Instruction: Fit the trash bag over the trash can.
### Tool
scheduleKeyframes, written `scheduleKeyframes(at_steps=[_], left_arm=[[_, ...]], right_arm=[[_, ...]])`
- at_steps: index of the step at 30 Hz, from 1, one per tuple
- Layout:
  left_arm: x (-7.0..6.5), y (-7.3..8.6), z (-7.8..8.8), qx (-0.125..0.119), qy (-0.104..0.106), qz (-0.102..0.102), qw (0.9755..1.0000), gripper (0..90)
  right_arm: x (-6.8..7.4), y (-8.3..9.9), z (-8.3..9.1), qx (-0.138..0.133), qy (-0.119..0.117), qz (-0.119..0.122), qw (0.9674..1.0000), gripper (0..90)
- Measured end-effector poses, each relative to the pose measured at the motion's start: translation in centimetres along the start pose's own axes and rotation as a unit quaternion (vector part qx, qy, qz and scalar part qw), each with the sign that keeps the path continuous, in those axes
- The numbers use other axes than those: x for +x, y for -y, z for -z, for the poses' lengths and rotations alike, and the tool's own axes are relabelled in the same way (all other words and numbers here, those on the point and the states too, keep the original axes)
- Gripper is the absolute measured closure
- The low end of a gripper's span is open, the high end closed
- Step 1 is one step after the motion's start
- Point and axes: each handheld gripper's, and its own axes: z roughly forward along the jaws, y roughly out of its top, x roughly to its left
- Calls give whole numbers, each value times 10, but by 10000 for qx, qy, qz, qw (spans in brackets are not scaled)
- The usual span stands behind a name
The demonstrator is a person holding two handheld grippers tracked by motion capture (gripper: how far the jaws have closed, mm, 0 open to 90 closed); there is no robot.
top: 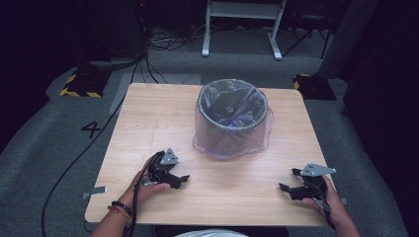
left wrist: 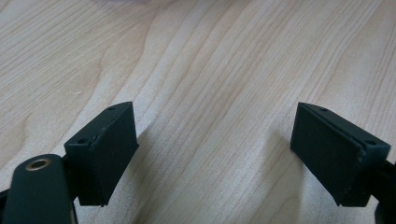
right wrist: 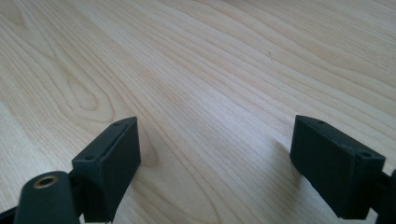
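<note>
Wooden table (top: 148, 123), left gripper (top: 174, 178) low, right gripper (top: 292, 189) low, jaws apart.

Lined bin (top: 232, 118) on table (top: 148, 123); floor "4" (top: 91, 129), perhaps tape.

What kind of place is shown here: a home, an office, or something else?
Probably a lab or a recording studio. A bare wooden table stands on grey carpet between dark curtains, cables run over the floor, and yellow-black hazard blocks sit beside it. Only a bin lined with a plastic bag stands on the table.
</note>
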Motion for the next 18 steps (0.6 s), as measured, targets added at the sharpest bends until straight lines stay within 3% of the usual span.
scheduleKeyframes(at_steps=[18], left_arm=[[1, -1, -1, 1, 19, -25, 10000, 142]], right_arm=[[-1, 0, 0, 0, -27, 40, 10000, 159]])
